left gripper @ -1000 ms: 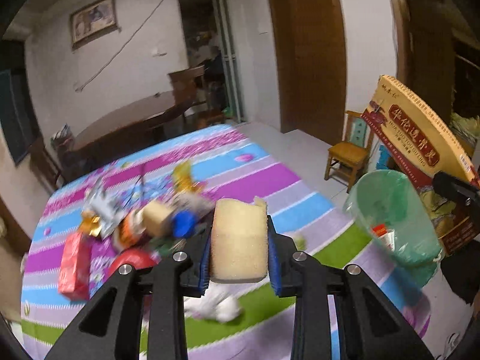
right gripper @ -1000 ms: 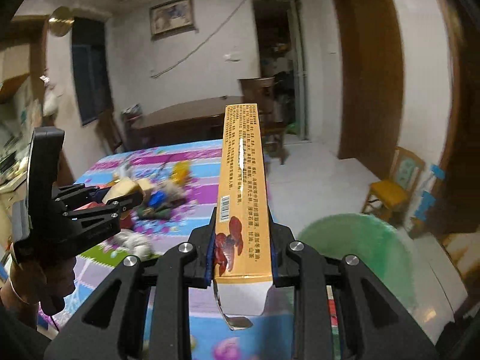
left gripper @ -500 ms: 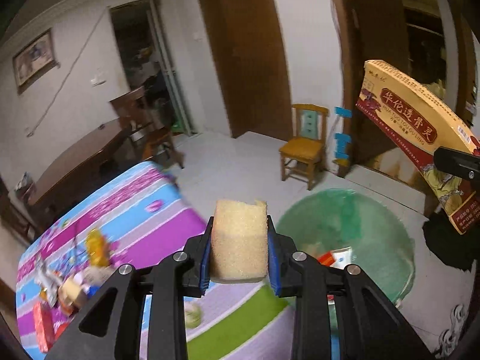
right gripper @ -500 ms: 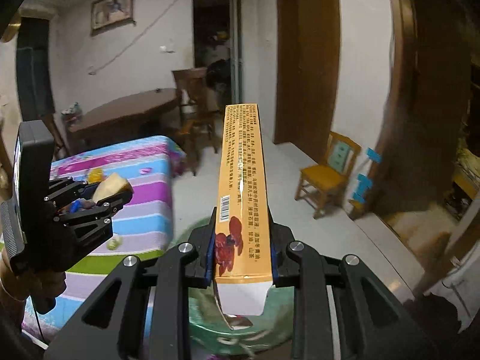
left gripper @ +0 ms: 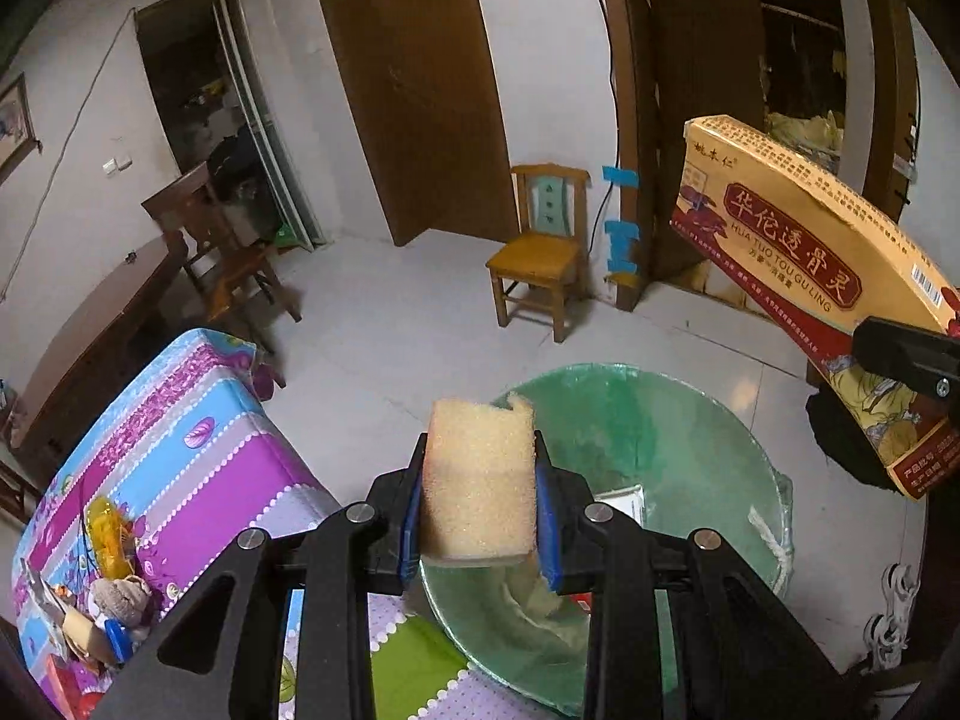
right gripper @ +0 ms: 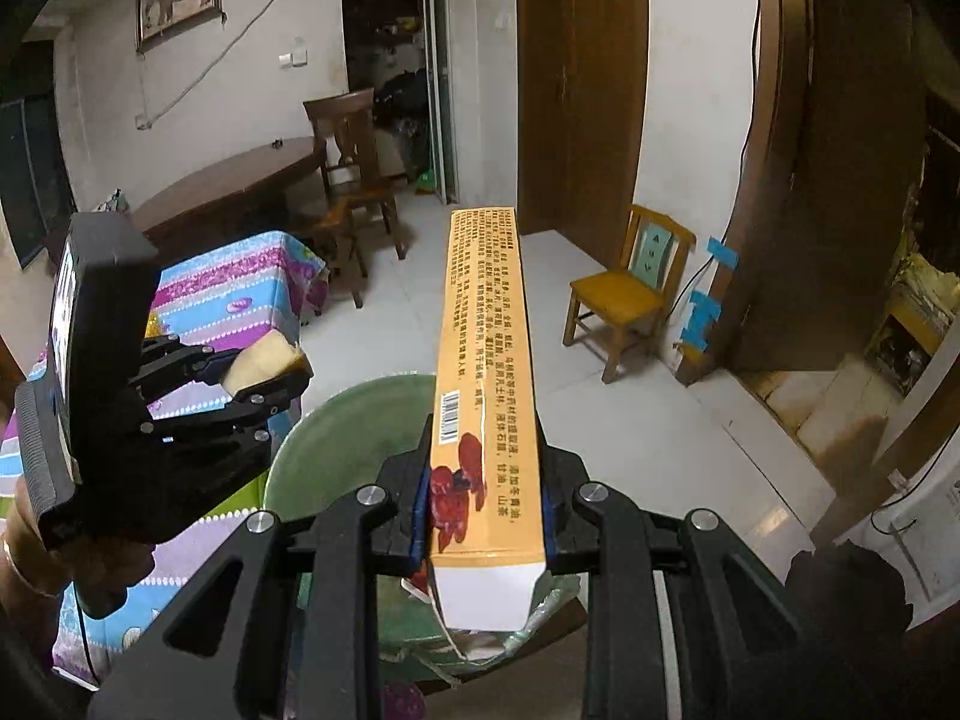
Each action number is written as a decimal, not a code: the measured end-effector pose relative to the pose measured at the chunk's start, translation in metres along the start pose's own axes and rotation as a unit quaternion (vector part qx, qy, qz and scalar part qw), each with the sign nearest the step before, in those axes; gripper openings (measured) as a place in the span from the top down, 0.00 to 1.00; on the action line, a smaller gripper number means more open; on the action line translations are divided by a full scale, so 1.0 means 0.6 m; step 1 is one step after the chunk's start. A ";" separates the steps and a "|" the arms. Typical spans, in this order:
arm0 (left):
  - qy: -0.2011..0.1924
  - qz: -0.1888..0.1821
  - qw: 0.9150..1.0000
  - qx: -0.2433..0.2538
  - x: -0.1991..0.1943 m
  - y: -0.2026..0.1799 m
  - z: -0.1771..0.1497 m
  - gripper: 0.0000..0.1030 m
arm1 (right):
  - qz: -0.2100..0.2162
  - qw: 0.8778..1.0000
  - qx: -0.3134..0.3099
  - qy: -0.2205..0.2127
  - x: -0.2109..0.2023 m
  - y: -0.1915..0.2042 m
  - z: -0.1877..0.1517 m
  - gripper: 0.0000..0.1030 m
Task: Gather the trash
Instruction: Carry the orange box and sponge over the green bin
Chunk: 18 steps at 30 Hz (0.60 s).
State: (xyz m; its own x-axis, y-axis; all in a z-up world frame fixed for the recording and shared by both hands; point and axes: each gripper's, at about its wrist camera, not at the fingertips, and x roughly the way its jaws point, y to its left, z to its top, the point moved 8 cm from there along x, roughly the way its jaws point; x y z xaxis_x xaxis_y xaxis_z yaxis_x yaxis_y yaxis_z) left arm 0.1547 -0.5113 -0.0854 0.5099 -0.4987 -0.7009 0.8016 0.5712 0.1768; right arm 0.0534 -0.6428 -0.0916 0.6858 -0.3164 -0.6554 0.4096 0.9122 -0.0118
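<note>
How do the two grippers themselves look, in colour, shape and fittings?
Both are matte black. The left gripper and the right gripper each have two angular fingers with triangular cut-outs, silver round bolts at the joints, and blue pads on the inner faces. Seen from the right wrist view, the left gripper has a boxy black body with ribbed edges. A thin bracelet is at the wrist.

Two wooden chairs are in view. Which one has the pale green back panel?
The small yellow chair beside the blue-taped door frame. The dark brown chair at the round table has a plain dark back.
</note>
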 end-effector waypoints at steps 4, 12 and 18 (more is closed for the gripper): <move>0.011 -0.010 1.000 0.002 0.006 0.001 -0.011 0.69 | 0.007 1.000 0.004 0.013 0.006 0.001 -0.008 0.76; 0.024 -0.018 1.000 0.010 0.017 0.002 -0.028 0.69 | 0.015 0.999 0.006 0.030 0.016 0.005 -0.017 0.76; 0.028 -0.020 0.999 0.013 0.021 0.000 -0.033 0.69 | 0.018 0.999 0.008 0.039 0.025 0.004 -0.021 0.76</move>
State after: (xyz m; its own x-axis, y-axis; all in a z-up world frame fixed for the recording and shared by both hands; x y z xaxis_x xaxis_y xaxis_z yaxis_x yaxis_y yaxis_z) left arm 0.1548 -0.5045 -0.1078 0.4592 -0.4831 -0.7455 0.8293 0.5339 0.1649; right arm 0.0570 -0.6420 -0.1107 0.6515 -0.2626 -0.7117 0.3957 0.9181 0.0234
